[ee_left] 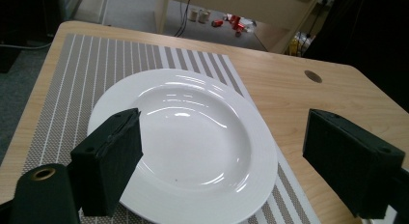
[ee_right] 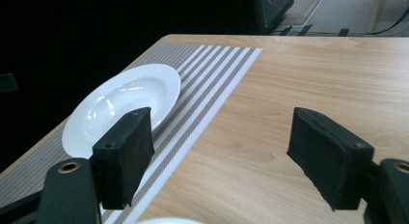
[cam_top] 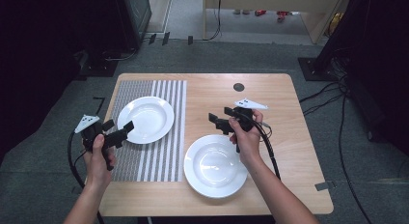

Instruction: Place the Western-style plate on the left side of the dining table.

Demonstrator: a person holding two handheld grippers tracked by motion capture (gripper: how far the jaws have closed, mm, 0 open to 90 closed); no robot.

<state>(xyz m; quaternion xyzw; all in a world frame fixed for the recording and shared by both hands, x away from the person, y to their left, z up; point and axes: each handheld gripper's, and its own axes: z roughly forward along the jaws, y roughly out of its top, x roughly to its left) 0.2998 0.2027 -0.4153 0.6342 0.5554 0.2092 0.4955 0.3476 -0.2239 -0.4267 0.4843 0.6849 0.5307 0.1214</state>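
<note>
White plate (cam_top: 146,119) seated on striped placemat (cam_top: 166,156), toward worktop's far left corner. Left gripper (cam_top: 118,131) held spread at plate's near-left rim, nothing pinched. Second plate (cam_top: 214,166) located near front edge; right gripper (cam_top: 218,121) held spread just beyond it.

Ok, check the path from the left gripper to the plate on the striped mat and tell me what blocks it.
Nothing visible blocks it. The left gripper hangs at the near-left rim of the plate on the striped mat, jaws open. In the left gripper view the plate lies directly past the jaws with nothing between. The second plate sits off to the right.
</note>
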